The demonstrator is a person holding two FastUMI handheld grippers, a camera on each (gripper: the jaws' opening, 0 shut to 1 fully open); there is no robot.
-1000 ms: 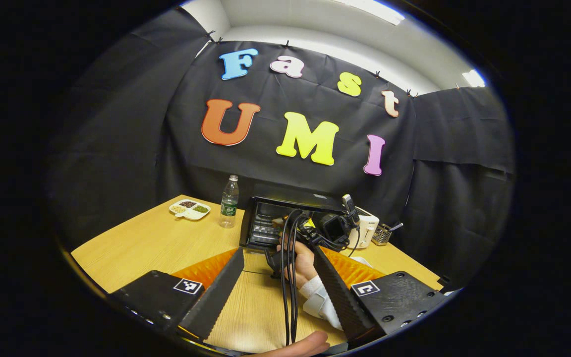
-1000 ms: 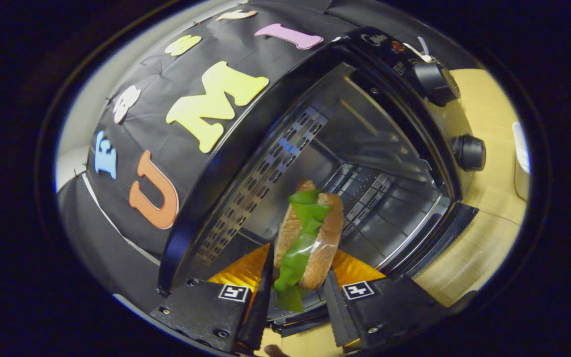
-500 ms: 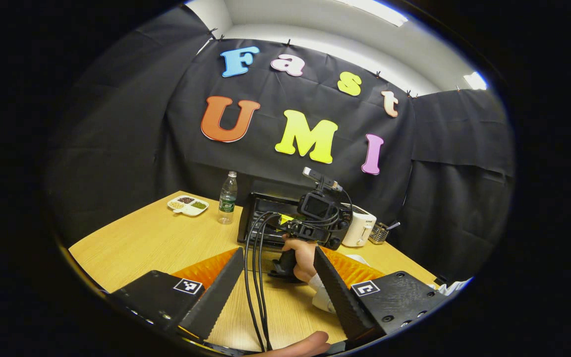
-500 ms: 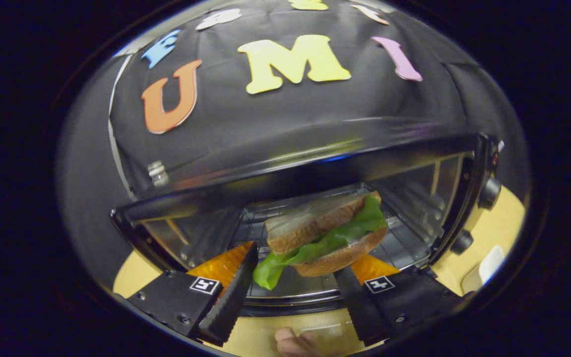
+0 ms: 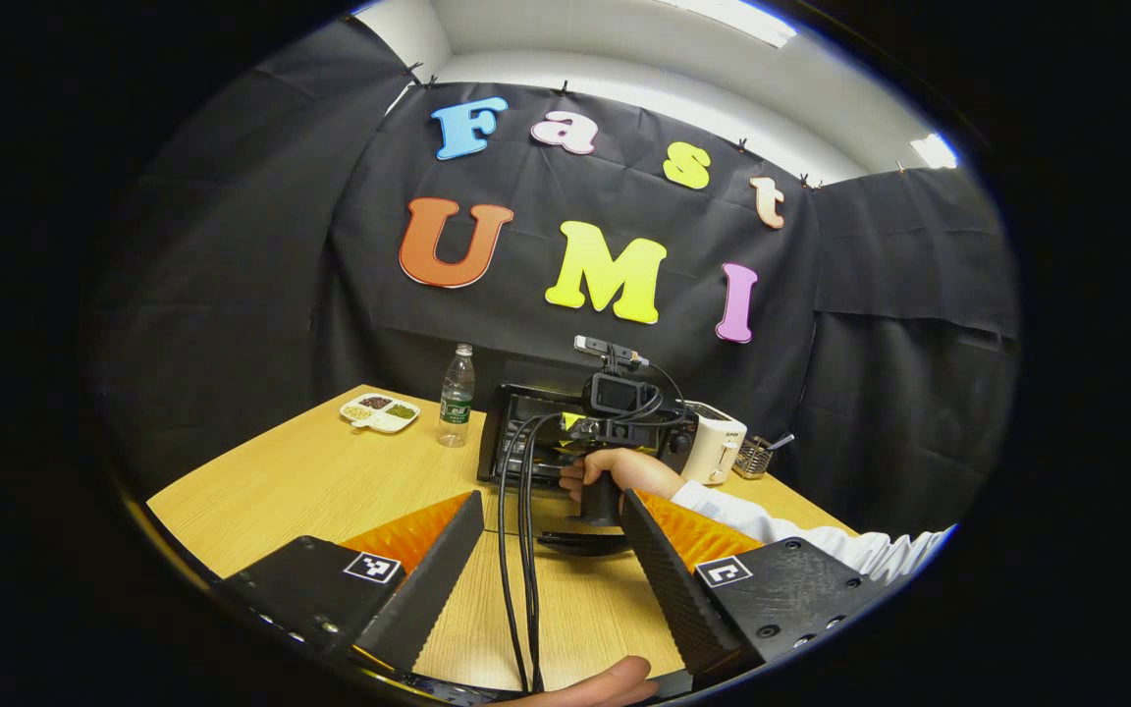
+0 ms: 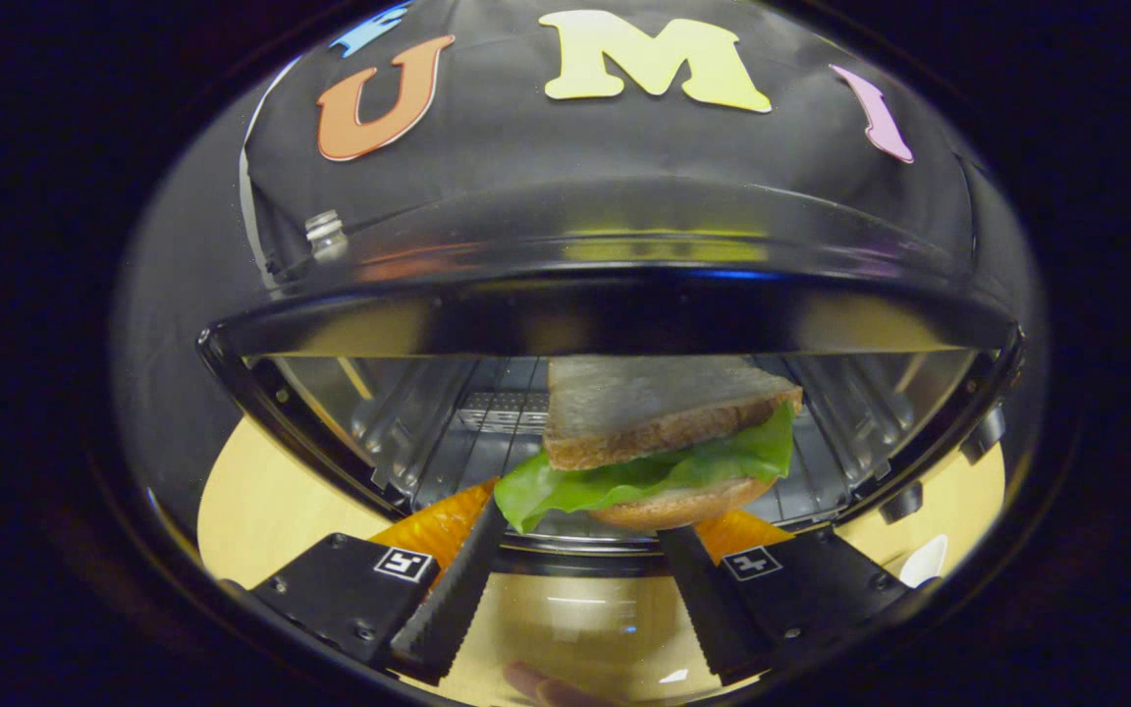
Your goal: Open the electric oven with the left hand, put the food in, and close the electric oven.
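1. Sandwich (image 6: 664, 442) sat in the middle of the right gripper view, two bread slices with green lettuce between them, right at the mouth of the oven (image 6: 615, 295).
2. The right gripper (image 6: 575, 579) was at the lower centre of that view. Its two fingers reached up to the left and right ends of the sandwich, but I could not tell whether both pressed on it.
3. The oven door (image 6: 565, 628) lay open and flat below the sandwich, in the bottom of the frame, and the wire rack (image 6: 502, 432) was seen inside the oven behind the bread.
4. In the left gripper view, the left gripper (image 5: 551, 570) was at the bottom centre, fingers spread apart and holding nothing, above the wooden table (image 5: 330, 481).
5. Farther off, in the centre of that view, a hand (image 5: 615, 469) held the other gripper in front of the oven (image 5: 526, 432).
6. A water bottle (image 5: 456, 398) and a small divided dish (image 5: 379, 412) stood left of the oven, and a white toaster (image 5: 715, 450) stood on its right.
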